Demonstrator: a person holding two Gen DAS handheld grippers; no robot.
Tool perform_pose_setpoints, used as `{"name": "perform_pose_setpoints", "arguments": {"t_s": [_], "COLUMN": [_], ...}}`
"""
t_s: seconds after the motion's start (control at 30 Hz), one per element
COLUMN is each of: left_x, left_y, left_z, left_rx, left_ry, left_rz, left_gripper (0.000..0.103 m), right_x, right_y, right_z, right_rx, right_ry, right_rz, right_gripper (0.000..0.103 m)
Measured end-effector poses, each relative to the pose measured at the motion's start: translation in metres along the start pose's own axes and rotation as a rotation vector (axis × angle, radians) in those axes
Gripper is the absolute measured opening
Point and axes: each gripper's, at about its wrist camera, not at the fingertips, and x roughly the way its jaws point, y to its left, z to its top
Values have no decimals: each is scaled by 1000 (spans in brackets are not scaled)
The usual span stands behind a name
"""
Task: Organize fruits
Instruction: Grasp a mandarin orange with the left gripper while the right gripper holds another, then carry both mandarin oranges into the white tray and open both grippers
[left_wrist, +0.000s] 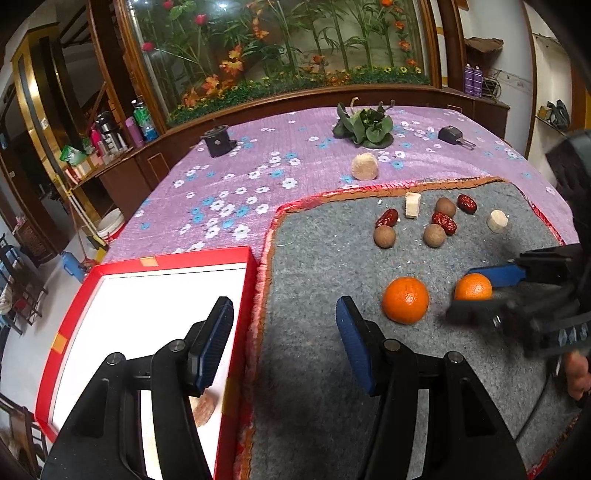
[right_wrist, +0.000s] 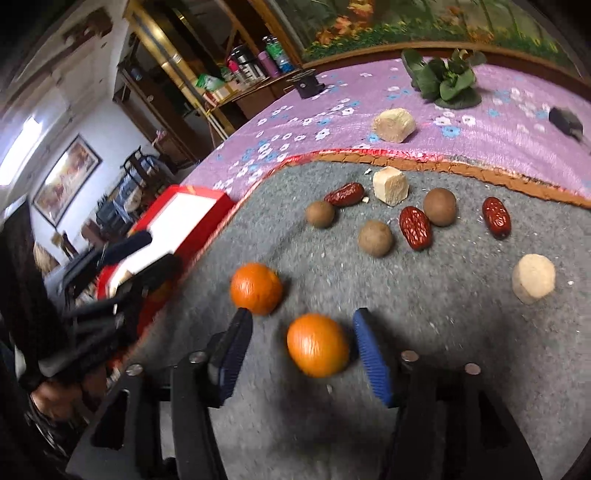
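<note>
Fruits lie scattered on a grey felt mat (right_wrist: 443, 350) whose fuzzy surface is flecked with pale crumbs and edged in a red and orange fringe. We see two round, dimpled oranges: one (right_wrist: 317, 345) sits between the blue ribbed pads of our right gripper (right_wrist: 303, 325), with a gap showing on each side, so the jaws stand apart and press on nothing; they are parted. The other orange (right_wrist: 256, 288) rests just beyond it at eleven o'clock, near the left pad's tip. Farther off at one o'clock are three wrinkled, glossy red dates (right_wrist: 415, 228), three dull brown round fruits (right_wrist: 375, 238), and pale, chalky faceted chunks (right_wrist: 390, 184), one of which (right_wrist: 533, 278) lies apart at three o'clock.

From the left wrist view, our left gripper (left_wrist: 284, 317) hangs with its jaws parted and nothing between them, straddling the mat's fringed edge. At its nine o'clock lies a shallow red-rimmed box (left_wrist: 170, 260) with a smooth white floor; a pinkish round piece (left_wrist: 203, 408) shows in it, partly hidden behind the left finger. The mat between the oranges and the box is bare felt. A purple flowered tablecloth (left_wrist: 240, 177) stretches away at twelve o'clock, carrying a larger pale cylinder (left_wrist: 364, 167), a leafy green thing (left_wrist: 364, 127) and two small dark objects.
</note>
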Motion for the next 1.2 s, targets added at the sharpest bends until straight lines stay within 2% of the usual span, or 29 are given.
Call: {"name": "perform_pose_setpoints", "arguments": {"t_s": [0.17, 0.27, 0.3, 0.4, 0.53, 0.67, 0.8, 0.87, 0.9, 1.0, 1.2], "left_x": [10, 14, 15, 17, 15, 12, 23, 29, 31, 36, 30], "left_y": [-11, -21, -24, -34, -42, -47, -54, -54, -54, -55, -52], "left_z": [9, 14, 16, 18, 22, 20, 16, 14, 13, 10, 10], "left_rx": [12, 27, 27, 42, 52, 39, 66, 59, 56, 52, 38], "left_ry": [21, 28, 32, 39, 43, 57, 85, 90, 93, 102, 68], "left_rz": [-69, -98, -114, -149, -168, -243, -213, -227, -229, -257, -278], "left_gripper": [57, 56, 56, 57, 57, 57, 57, 57, 55, 33, 32], "right_x": [2, 3, 2, -1, -4, -5, -5, -6, -6, -6, -7], "right_y": [7, 4, -1, -14, -21, -30, -34, -33, -33, -32, -27], "right_z": [-2, -1, 0, 3, 3, 4, 4, 4, 3, 3, 2], "right_rx": [-69, -79, -60, 8, 49, 105, 135, 133, 131, 131, 101], "right_ry": [-7, -12, -10, -1, 2, 11, 16, 15, 15, 14, 0], "right_rz": [-61, -125, -116, -70, -54, -17, 4, 2, 0, 1, -18], "right_gripper": [59, 32, 31, 31, 31, 31, 30, 30, 30, 30, 31]}}
